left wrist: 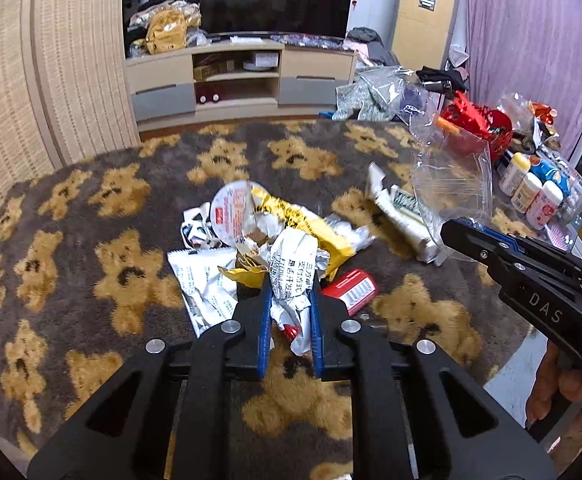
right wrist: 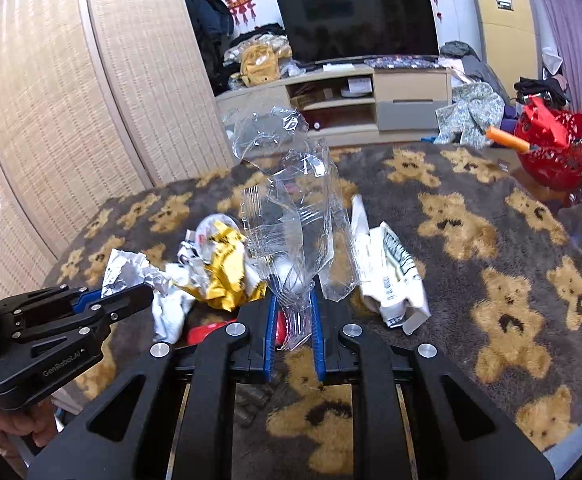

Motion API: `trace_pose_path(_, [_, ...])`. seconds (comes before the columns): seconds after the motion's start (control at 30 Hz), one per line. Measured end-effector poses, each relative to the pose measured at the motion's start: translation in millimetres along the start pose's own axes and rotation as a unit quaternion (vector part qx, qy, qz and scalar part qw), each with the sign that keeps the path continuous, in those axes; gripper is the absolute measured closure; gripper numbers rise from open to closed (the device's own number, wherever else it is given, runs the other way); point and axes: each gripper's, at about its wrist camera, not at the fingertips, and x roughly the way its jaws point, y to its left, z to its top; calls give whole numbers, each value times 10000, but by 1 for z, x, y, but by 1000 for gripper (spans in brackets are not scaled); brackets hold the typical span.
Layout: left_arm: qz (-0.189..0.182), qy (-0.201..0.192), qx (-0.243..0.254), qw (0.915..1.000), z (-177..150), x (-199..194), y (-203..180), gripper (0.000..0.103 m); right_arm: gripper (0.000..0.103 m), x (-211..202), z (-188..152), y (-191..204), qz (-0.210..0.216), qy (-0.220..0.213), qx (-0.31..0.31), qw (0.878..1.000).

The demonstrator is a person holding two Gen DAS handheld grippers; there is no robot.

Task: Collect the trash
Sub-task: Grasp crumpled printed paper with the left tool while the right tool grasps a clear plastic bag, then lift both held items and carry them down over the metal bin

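Left gripper (left wrist: 290,308): jaws closed most of the way on a crumpled white printed wrapper (left wrist: 293,268), which stands up between the blue pads. In the left wrist view it is lifted just clear of the heap, though contact underneath cannot be ruled out.

Right gripper (right wrist: 293,320): jaws narrowed onto the lower edge of a clear plastic bag (right wrist: 287,200). The bag rises upright and open-looking above the fingers; it appears to hold nothing yet, though its transparency makes this uncertain.

Just beyond the left gripper, on the bear-patterned blanket (left wrist: 91,240), the litter remains in a loose pile:
- red packet (left wrist: 353,286), beside the held wrapper
- silver-white foil wrapper (left wrist: 199,280), lying flat
- yellow snack bag (left wrist: 299,220), crumpled
- round foil lid (left wrist: 231,212), at the far edge of the pile
- white paper package (right wrist: 387,268), apart to the right, near the bag

Farther off, a red basket (right wrist: 555,148) and bottles (left wrist: 531,192) stand at the blanket's right margin; these look like household goods, not trash.

Assessment: early stage. One piece is gripped and the bag is held ready; nothing is seen bagged. At least five pieces remain.
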Motion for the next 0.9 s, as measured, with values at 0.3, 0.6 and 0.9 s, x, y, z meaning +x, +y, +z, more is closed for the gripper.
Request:
trace_pose_path(0.3, [70, -542, 90, 9985, -7, -93, -26, 89, 87, -89, 6, 19, 4, -549, -115, 9984])
trace_pose_path(0.6, [-3, -711, 96, 9974, -51, -159, -45, 88, 87, -159, -27, 30, 169, -631, -71, 9978])
trace_pose_path(0.9, [-96, -416, -13, 9991, -120, -180, -52, 88, 87, -179, -94, 41, 285, 44, -81, 9996])
